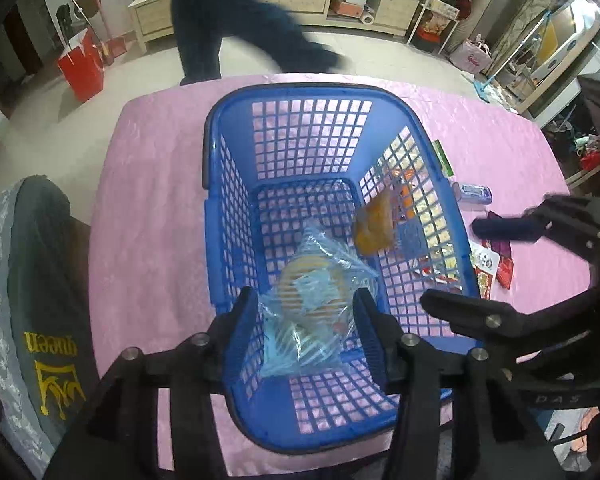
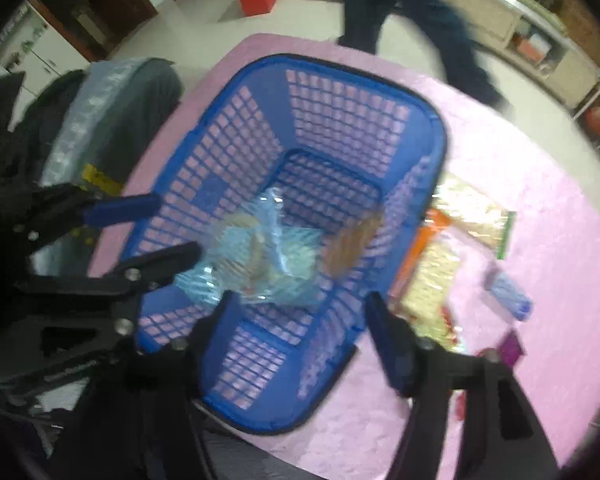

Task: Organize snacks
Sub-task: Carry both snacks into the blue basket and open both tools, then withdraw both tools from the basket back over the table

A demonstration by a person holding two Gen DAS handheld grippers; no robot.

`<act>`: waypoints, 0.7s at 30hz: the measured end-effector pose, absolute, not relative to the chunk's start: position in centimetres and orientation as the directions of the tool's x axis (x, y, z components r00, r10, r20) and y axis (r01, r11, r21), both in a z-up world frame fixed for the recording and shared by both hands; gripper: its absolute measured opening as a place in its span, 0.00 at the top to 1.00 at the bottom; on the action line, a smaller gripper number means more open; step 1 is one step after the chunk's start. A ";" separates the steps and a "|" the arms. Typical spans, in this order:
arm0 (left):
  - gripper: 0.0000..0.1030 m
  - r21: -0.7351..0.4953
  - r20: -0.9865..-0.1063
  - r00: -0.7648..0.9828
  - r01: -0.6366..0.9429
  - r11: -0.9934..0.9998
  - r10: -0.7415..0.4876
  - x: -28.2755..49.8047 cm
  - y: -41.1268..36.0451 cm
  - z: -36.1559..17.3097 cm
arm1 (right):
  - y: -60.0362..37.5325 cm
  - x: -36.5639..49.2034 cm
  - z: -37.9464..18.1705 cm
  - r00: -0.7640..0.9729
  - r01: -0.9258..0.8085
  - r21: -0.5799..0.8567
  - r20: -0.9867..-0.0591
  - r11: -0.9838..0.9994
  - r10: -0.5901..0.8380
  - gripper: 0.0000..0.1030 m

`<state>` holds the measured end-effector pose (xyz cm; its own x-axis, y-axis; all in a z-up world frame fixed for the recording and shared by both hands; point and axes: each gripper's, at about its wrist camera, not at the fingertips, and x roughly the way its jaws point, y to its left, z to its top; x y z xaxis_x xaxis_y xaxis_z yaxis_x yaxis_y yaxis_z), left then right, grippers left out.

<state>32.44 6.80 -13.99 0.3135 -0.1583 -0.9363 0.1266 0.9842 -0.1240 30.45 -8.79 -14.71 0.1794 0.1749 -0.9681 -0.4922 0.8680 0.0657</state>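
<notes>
Both jaws stand spread over my blue basket [image 1: 228, 216]; left gripper [image 1: 304, 316] straddles a clear-wrapped pastry [image 1: 312, 284]; right gripper [image 2: 296, 320] empty.

Both tongs, left [image 1: 304, 312] and right [image 2: 300, 314], open, downward-pointing

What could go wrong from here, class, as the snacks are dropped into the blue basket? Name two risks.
1. The orange snack appears to be mid-fall against the side wall of the blue basket; it could lodge there on edge rather than lie flat.
2. Both claws, left and right, are open above the basket, close together; they might knock each other when reaching for the packets outside.
</notes>
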 end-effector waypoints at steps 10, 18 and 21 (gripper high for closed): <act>0.35 -0.123 -0.921 0.347 0.172 0.977 -0.177 28.8 4.2 -11.7 | -13.2 27.5 -12.6 0.182 -0.445 0.094 -0.964 0.891 0.193 0.23; 0.28 -0.135 -0.899 0.380 0.231 0.964 -0.217 25.8 -0.5 -9.7 | -18.0 24.4 -10.8 0.223 -0.410 0.089 -0.955 0.908 0.195 0.23; 0.28 -0.135 -0.894 0.385 0.257 0.957 -0.229 24.9 -2.8 -9.3 | -19.9 23.4 -10.6 0.234 -0.394 0.088 -0.953 0.915 0.192 0.23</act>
